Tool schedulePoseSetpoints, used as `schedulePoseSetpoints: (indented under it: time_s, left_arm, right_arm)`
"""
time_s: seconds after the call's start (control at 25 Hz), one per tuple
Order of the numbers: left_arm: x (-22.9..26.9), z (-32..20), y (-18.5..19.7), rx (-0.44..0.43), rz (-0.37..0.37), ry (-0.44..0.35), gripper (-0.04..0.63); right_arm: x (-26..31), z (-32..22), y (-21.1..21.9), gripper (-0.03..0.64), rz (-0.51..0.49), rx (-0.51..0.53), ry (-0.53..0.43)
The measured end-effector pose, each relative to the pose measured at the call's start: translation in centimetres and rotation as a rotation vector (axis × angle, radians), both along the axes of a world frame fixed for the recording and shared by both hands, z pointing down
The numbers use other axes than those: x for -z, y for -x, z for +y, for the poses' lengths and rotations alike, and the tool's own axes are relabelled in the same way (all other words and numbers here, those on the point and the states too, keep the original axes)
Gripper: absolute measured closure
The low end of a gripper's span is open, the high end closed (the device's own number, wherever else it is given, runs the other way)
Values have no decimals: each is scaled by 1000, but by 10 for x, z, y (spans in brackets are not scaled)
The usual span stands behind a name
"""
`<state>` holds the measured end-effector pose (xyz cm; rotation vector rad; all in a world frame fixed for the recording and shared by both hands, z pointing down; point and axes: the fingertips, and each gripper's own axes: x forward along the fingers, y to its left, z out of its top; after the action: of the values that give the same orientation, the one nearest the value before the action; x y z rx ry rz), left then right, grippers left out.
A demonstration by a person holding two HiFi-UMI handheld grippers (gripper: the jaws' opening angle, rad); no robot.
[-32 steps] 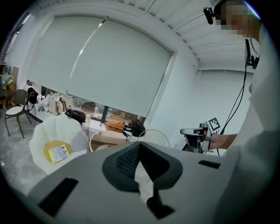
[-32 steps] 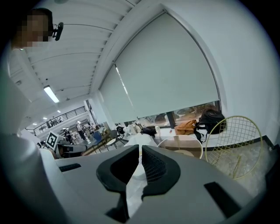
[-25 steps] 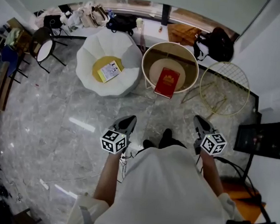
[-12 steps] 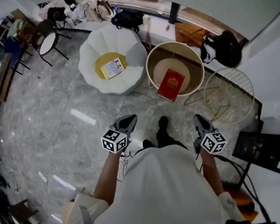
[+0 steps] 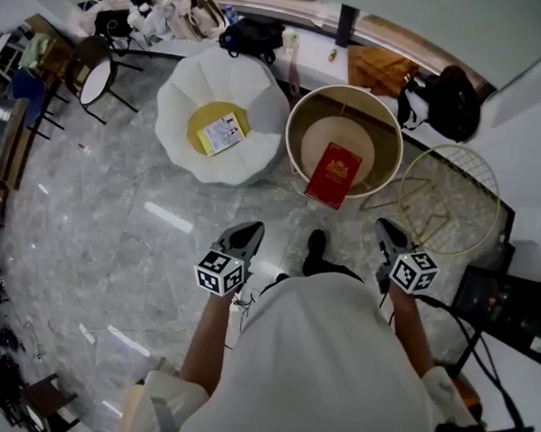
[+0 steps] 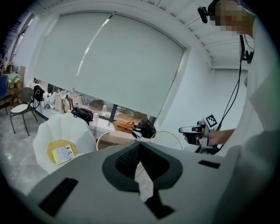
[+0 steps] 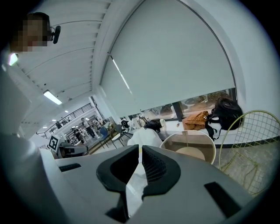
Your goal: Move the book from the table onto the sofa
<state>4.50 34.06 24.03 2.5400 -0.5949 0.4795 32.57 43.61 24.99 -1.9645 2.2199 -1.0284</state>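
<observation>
The red book [image 5: 333,174] lies on the round beige table [image 5: 325,135], its near end reaching over the rim. Left of the table stands the white shell-shaped sofa [image 5: 192,86] with a yellow seat cushion [image 5: 204,120] and a booklet [image 5: 223,133] on it. My left gripper [image 5: 249,230] and right gripper [image 5: 388,232] are both shut and empty, held over the floor well short of the table. In the left gripper view the shut left gripper [image 6: 139,146] points between sofa [image 6: 61,133] and table [image 6: 109,138]. In the right gripper view the right gripper [image 7: 140,153] points left of the table [image 7: 189,141].
A gold wire side table [image 5: 447,193] stands right of the round table. A black backpack [image 5: 450,102] and bags lie along the window ledge behind. A black chair [image 5: 94,82] is at the far left and a dark cabinet [image 5: 516,312] at the right. Grey marble floor lies between me and the furniture.
The table, book and sofa have drawn nearer in the head view as the person walks towards them. Both grippers stay shut and level with each other.
</observation>
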Motion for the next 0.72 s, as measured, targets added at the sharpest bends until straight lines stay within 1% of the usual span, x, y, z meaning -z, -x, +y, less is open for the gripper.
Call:
schedulePoseSetpoints:
  time_s: [0.32,0.56,0.72]
  left_arm:
    - [-9,-29,-52,-2,23,4,594]
    - [-33,-45,-83,-10,-15,35,594]
    - [-41,-57,-101,-24,-34,45,594]
  right_arm:
    - [-33,-29,-32,571,-47,65,64]
    - [-59,-45,-47,571,-82,108,112]
    - [-70,-54,-56,571,-100,109,126]
